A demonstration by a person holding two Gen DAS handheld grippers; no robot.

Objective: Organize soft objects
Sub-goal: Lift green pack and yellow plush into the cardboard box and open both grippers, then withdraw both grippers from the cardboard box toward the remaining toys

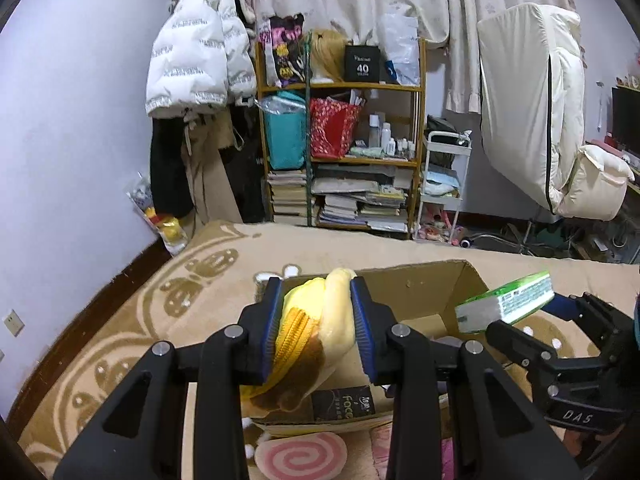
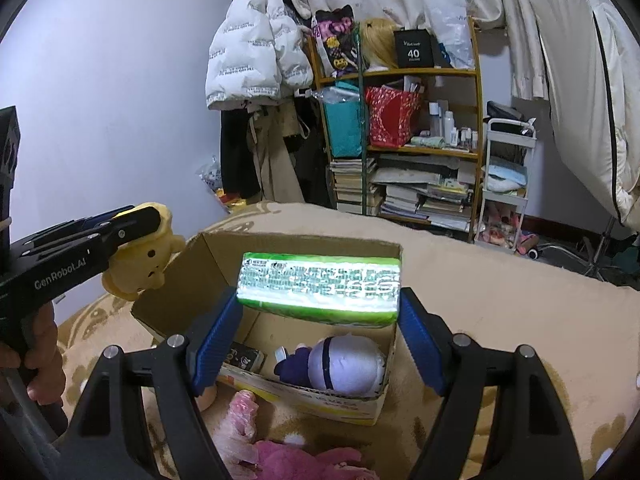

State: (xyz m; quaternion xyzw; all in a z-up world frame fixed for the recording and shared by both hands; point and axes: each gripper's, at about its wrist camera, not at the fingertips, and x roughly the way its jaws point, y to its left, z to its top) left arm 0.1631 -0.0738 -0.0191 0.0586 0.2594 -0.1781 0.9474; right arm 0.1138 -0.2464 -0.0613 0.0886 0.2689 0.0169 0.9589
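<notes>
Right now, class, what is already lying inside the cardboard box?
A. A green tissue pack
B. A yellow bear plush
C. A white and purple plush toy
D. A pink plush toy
C: the right wrist view shows the white and purple plush toy lying on the floor of the cardboard box, while the green tissue pack is held above it.

"GenRobot.AI" runs in white along the left tool (image 2: 136,224). "DAS" sits on the right tool (image 1: 516,316). A black box (image 1: 362,64) on the shelf shows "40". The cardboard box (image 1: 344,406) label reads "Face".
</notes>
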